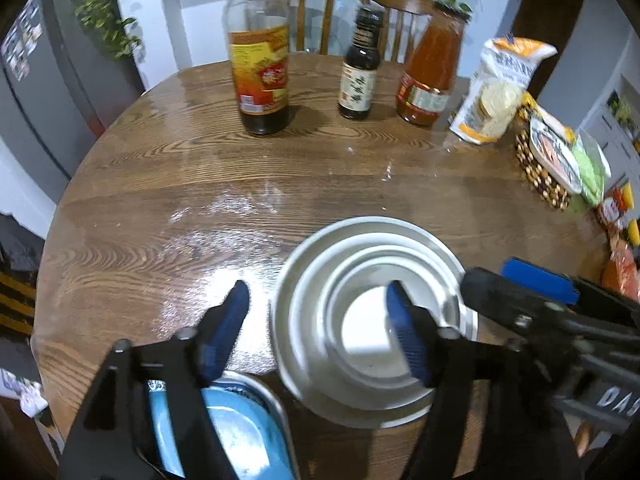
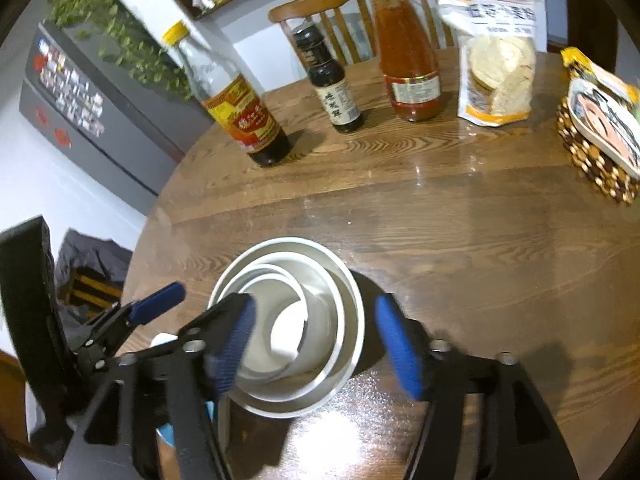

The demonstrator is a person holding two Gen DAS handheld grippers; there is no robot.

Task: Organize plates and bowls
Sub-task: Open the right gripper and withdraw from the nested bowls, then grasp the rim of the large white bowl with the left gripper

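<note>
A round wooden table (image 1: 168, 184) fills both views, with chairs (image 1: 308, 8) and a pale wall behind it. On it sits a stack of nested white bowls (image 1: 372, 320), smaller inside larger. The left tongs (image 1: 320, 332) stand wide apart, gripping nothing: one blue pad hangs over the bare tabletop, the other over the innermost bowl. The right tongs (image 2: 320, 344) are likewise spread and empty, one finger in front of the stack's near rim, the other beyond its far side.

Only the left wrist view shows a blue tray (image 1: 236, 436) just beneath and behind its tongs, cut off by the frame's lower edge. Only the right wrist view shows the yellow cap on the tall sauce bottle (image 2: 236, 108). Beyond both tongs stand a small dark bottle (image 2: 332, 84), an orange sauce bottle (image 2: 408, 52) and a cracker bag (image 2: 496, 60). How many bowls are nested is hard to count through the blur.
</note>
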